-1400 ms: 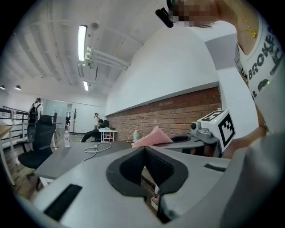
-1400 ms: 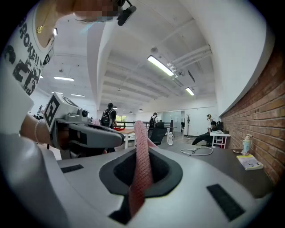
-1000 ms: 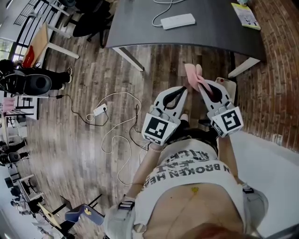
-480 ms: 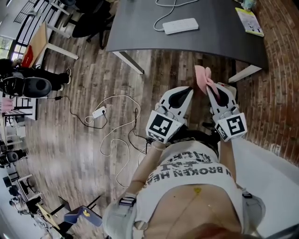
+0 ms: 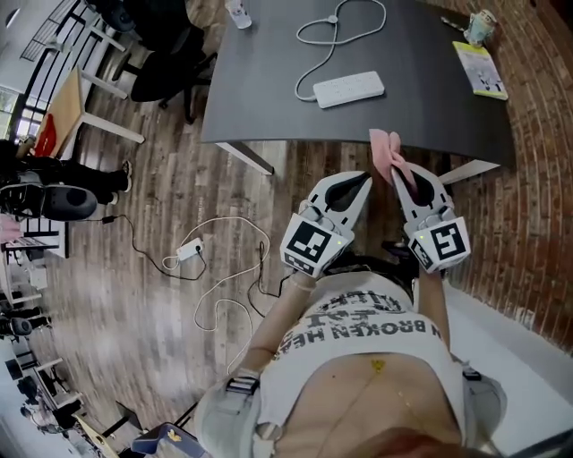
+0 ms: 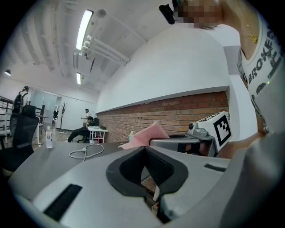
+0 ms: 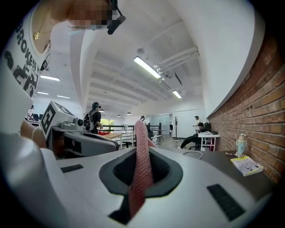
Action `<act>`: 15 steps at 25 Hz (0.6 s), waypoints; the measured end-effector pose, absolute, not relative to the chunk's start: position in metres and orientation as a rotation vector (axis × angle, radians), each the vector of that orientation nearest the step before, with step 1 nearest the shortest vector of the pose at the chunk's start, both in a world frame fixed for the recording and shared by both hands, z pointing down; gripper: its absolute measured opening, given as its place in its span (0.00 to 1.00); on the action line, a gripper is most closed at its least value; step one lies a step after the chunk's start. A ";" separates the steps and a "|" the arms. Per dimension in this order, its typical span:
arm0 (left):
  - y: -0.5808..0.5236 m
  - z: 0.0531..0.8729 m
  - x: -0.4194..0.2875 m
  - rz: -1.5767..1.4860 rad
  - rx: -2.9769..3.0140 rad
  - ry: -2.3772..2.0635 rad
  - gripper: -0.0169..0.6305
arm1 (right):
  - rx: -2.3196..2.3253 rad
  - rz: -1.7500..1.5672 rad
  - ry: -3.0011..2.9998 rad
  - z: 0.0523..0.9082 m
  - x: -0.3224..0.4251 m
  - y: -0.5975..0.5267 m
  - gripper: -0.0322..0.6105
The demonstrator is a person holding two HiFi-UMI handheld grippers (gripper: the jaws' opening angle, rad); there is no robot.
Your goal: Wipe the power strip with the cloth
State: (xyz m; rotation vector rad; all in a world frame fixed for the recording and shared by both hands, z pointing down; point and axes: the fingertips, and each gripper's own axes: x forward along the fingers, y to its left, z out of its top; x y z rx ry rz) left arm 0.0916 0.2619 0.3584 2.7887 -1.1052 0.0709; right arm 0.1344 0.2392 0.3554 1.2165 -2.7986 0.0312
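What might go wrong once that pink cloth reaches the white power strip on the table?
The cloth is held as a thin fold in the right claw, so it may slip out under rubbing. The power strip lies unheld on the table and may slide when pushed. Its looped cord might snag a claw.

- Our left hand-held gripper (image 6: 144, 150) has its jaws closed together, with nothing between the dark pads.
- Just beyond it we see the right hand-held gripper (image 6: 155, 141) lying level, its marker cube (image 6: 219, 128) nearest us. A pink cloth (image 6: 149, 132) stands out of its far end.
- On the dark worktop (image 6: 40, 162) to the left, a looped white cable (image 6: 87, 151) lies and a clear bottle (image 6: 48, 137) stands — apart from each other.
- A brick wall (image 6: 178, 113) runs behind.
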 end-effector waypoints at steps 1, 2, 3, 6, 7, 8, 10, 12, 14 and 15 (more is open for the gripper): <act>0.251 0.358 0.087 0.070 2.795 -1.089 0.04 | 1.223 0.028 -2.798 0.355 0.128 0.228 0.08; 0.239 0.358 0.082 0.067 2.801 -1.074 0.04 | 1.230 0.027 -2.796 0.355 0.123 0.216 0.08; 0.229 0.358 0.078 0.065 2.806 -1.062 0.04 | 1.235 0.030 -2.795 0.355 0.117 0.205 0.08; 0.200 0.361 0.065 0.073 2.818 -1.041 0.04 | 1.235 0.041 -2.793 0.360 0.101 0.176 0.08; 0.192 0.362 0.060 0.076 2.818 -1.038 0.04 | 1.233 0.044 -2.791 0.362 0.096 0.168 0.08; 0.184 0.363 0.056 0.081 2.819 -1.036 0.04 | 1.233 0.046 -2.788 0.363 0.091 0.161 0.08; 0.172 0.366 0.047 0.095 2.822 -1.035 0.04 | 1.236 0.049 -2.782 0.364 0.083 0.148 0.08; 0.161 0.368 0.039 0.105 2.820 -1.033 0.04 | 1.240 0.055 -2.776 0.365 0.076 0.137 0.08; 0.151 0.370 0.033 0.101 2.810 -1.035 0.04 | 1.237 0.062 -2.765 0.368 0.073 0.128 0.08; 0.147 0.371 0.031 0.097 2.803 -1.038 0.04 | 1.234 0.065 -2.759 0.369 0.072 0.124 0.08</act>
